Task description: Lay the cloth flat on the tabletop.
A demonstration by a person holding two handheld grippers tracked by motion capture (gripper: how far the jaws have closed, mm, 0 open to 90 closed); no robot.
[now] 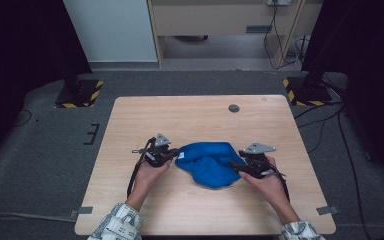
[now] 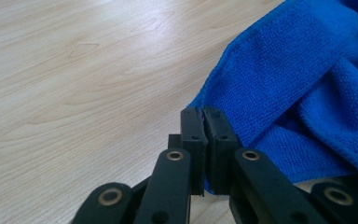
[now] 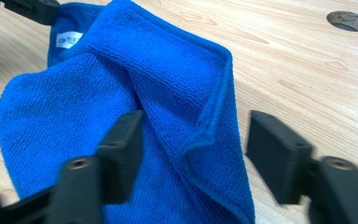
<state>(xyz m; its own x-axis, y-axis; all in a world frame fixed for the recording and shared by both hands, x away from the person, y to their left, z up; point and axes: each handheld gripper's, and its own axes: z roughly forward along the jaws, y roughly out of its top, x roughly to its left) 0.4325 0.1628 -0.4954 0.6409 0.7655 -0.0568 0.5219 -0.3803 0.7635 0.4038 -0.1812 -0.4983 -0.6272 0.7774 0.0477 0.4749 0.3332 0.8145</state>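
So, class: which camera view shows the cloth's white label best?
The right gripper view: the white label is large on the blue cloth. The high view shows a speck; the left gripper view, plain cloth.

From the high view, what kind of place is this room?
Probably a lab or recording workspace, not a home. A bare light wooden table stands on grey carpet, with black stand bases edged in yellow-black hazard tape at both sides and loose cables across the floor.

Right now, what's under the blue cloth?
Around the blue cloth the wooden table shows, so the cloth lies on it. Anything beneath its bunched folds is covered.
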